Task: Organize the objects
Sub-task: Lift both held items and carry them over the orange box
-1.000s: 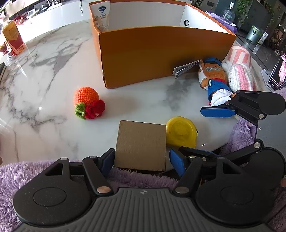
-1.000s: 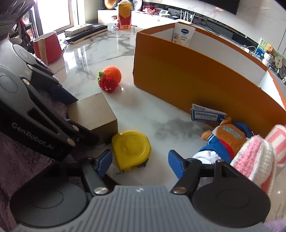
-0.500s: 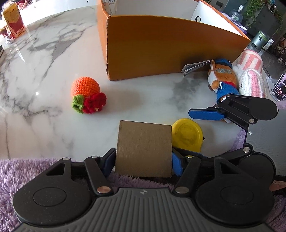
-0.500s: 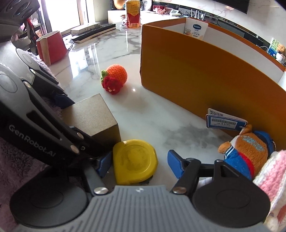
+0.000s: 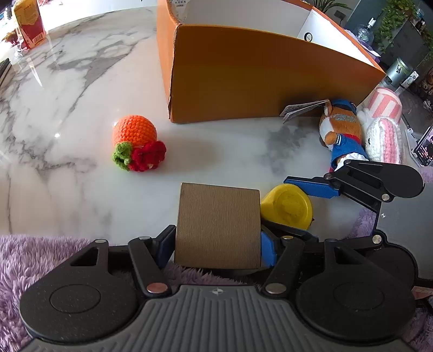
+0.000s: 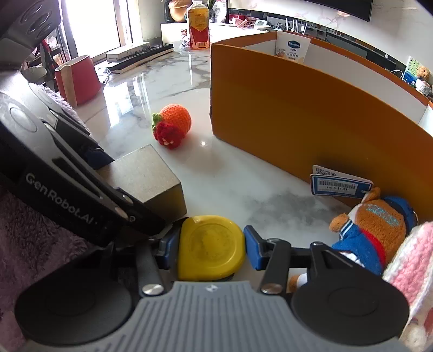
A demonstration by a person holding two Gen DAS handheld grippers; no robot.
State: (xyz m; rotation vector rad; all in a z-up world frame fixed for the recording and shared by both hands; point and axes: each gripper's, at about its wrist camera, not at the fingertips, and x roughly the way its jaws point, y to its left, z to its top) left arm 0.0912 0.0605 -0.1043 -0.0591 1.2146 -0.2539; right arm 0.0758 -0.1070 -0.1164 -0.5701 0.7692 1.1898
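From the left wrist camera, a white marble table (image 5: 67,113) with grey veins fills the scene, and a purple fluffy fabric (image 5: 32,257) lies along the near edge under the tool. A red and yellow carton (image 5: 29,24) stands at the far left. The left gripper (image 5: 216,243) has both blue pads against the sides of a brown cardboard box (image 5: 217,224), so it grips the box, which rests on the table. Just right of the box lies a yellow tape measure (image 5: 288,204), with the right gripper (image 5: 292,208) reaching in around it from the right. Ahead and left of the fingers sits a crocheted orange (image 5: 135,142). Straight ahead stands a large orange box (image 5: 257,78), open on top. To its right, against its wall, lie a plush toy (image 5: 342,131) with a paper tag and a pink and white knitted toy (image 5: 384,132).

From the right wrist camera, the same marble top (image 6: 151,89) runs back to a juice bottle (image 6: 199,25), a keyboard (image 6: 140,55) and a red cup (image 6: 78,78). The right gripper (image 6: 211,246) is closing; the tape measure (image 6: 211,247) sits between its fingers, the left pad touching it and the right pad (image 6: 251,247) just beside it, not plainly pressing. The left gripper (image 6: 108,173) crosses in from the left, holding the cardboard box (image 6: 146,176) just ahead of the left finger. The crocheted orange (image 6: 173,126) lies further ahead, near the corner of the orange box (image 6: 297,113). The plush toy (image 6: 379,224) and the knitted toy (image 6: 411,260) crowd the right finger's outer side.
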